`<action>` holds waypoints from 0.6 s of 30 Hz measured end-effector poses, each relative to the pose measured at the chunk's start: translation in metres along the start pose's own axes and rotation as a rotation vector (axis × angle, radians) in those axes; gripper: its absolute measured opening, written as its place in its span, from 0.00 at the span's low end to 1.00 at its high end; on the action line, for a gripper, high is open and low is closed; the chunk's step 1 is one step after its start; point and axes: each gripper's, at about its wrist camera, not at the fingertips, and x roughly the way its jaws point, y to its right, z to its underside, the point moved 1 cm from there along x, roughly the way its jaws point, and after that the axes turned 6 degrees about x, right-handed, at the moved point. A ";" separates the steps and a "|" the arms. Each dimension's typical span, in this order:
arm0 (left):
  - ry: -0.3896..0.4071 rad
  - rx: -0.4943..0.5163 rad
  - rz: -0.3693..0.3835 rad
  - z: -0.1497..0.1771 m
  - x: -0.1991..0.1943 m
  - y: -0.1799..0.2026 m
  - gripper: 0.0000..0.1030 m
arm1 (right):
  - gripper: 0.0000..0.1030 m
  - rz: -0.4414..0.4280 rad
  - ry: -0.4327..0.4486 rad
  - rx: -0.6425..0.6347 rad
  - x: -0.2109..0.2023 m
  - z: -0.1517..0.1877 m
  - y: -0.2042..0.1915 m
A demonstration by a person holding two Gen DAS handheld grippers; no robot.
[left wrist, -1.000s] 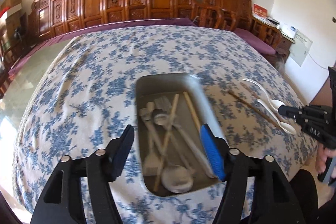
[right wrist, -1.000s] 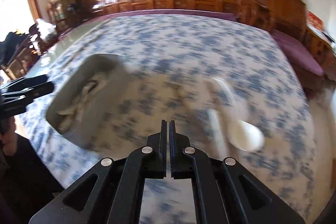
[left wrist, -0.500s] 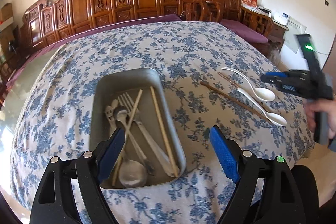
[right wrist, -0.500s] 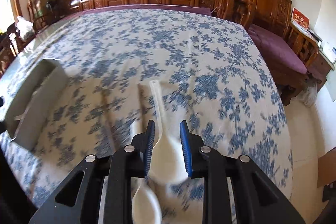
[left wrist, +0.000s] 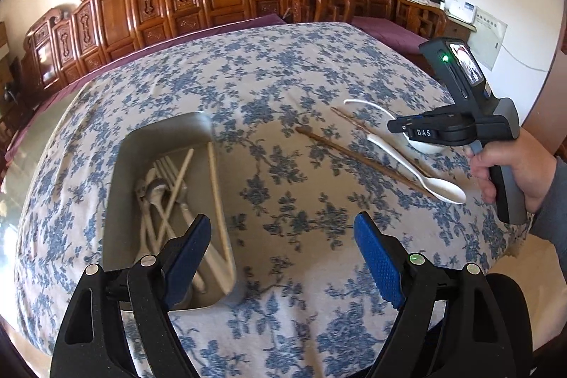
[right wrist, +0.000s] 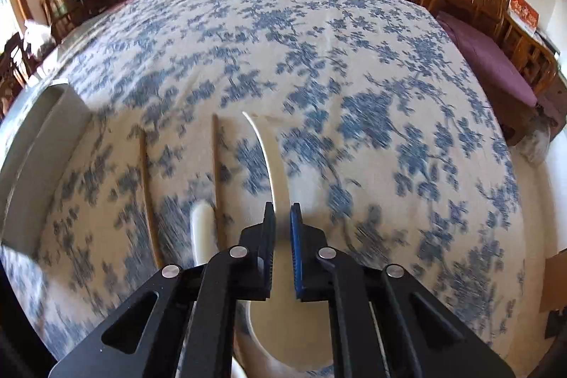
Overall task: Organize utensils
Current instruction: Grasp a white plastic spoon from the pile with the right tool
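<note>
Fingers of right gripper (right wrist: 281, 225) closing around white ceramic spoon's (right wrist: 273, 162) handle, lower centre; left gripper (left wrist: 283, 236) spread wide, empty, beside grey metal tray (left wrist: 156, 137) of utensils at lower left.

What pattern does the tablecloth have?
The tablecloth is white with blue flowers, clearest in the left wrist view.

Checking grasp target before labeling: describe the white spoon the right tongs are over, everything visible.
The white spoon is glossy, ceramic-looking, with a long curved handle and a broad bowl. It lies on the floral tablecloth, handle pointing away from the person, beside a brown chopstick and a second white spoon. The right tongs straddle its handle near the bowl, jaws closing; contact is unclear. The left wrist view shows its handle tip beyond the tongs.
</note>
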 end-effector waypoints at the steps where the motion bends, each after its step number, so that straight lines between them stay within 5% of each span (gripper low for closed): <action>1: 0.002 0.005 -0.001 -0.001 0.000 0.004 0.77 | 0.09 0.006 -0.001 -0.007 -0.003 0.004 0.003; 18: -0.084 0.059 0.075 -0.033 0.069 0.063 0.77 | 0.04 -0.028 0.080 0.101 -0.069 0.059 0.045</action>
